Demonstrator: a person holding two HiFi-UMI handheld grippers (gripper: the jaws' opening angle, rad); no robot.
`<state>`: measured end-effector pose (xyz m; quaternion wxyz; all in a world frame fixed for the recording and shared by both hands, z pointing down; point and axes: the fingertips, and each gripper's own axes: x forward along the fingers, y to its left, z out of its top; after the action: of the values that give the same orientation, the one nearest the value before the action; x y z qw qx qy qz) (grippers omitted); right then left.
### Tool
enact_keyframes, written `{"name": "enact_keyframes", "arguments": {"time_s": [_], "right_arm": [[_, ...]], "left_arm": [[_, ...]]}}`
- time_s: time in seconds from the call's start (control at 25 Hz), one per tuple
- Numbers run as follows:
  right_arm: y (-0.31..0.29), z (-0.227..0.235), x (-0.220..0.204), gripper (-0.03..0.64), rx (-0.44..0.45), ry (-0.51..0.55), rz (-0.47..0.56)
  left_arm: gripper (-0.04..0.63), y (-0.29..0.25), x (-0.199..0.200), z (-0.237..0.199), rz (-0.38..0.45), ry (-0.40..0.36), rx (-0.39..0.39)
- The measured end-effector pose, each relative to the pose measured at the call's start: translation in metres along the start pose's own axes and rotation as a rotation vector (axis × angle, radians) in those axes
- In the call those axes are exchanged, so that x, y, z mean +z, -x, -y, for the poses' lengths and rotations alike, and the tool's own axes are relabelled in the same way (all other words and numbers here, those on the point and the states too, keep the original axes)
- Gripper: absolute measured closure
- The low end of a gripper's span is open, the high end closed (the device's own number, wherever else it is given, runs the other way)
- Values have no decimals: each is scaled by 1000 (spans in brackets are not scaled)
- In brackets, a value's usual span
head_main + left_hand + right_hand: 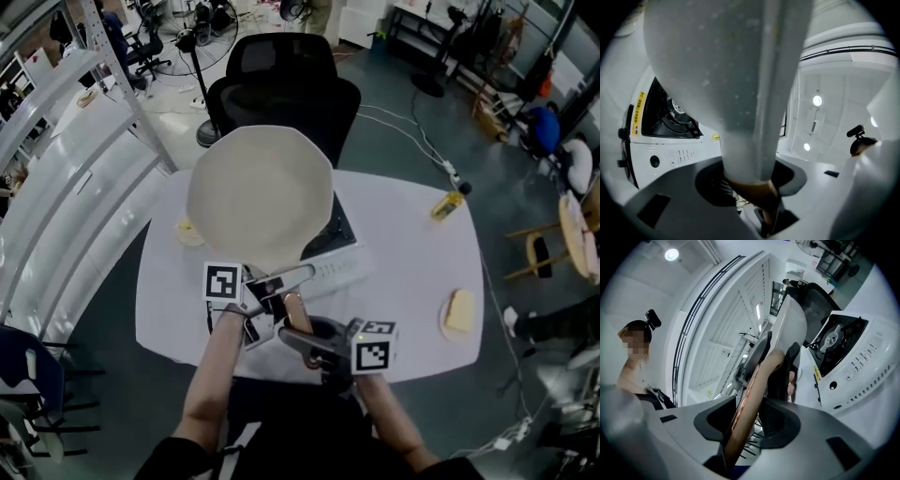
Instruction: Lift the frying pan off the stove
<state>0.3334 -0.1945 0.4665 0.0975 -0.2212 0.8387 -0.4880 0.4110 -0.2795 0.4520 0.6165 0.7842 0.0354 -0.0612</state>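
Note:
The frying pan (261, 197), cream inside, hangs tilted above the white portable stove (330, 251) on the table. Its brown handle (292, 309) runs back toward me. My left gripper (270, 298) is shut on the handle close to the pan. My right gripper (314, 345) is shut on it further back. In the left gripper view the pan's grey underside (717, 70) fills the top, and the handle (757, 187) sits between the jaws of the left gripper (754, 190). In the right gripper view the handle (750, 399) runs up between the jaws of the right gripper (747, 420), with the stove's burner (834, 341) at the right.
The stove stands on a white table (412, 253). On the table are a yellow bottle (447, 204) at the right, a plate with a pale slab (458, 312) at the near right and a small pale item (187, 232) at the left. A black office chair (281, 89) stands behind the table.

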Motion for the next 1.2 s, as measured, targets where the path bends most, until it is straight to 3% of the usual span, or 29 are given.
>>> {"name": "enact_keyframes", "arguments": {"time_s": [0.4,1.2], "right_arm": [[-33,-19,-25,453,64,2,-107],[-115,-72,-96,446,269,28,-423]], "left_arm": [[403,54,0,7,111,-3,48],[402,204,-12,37,465,-62,156]]}}
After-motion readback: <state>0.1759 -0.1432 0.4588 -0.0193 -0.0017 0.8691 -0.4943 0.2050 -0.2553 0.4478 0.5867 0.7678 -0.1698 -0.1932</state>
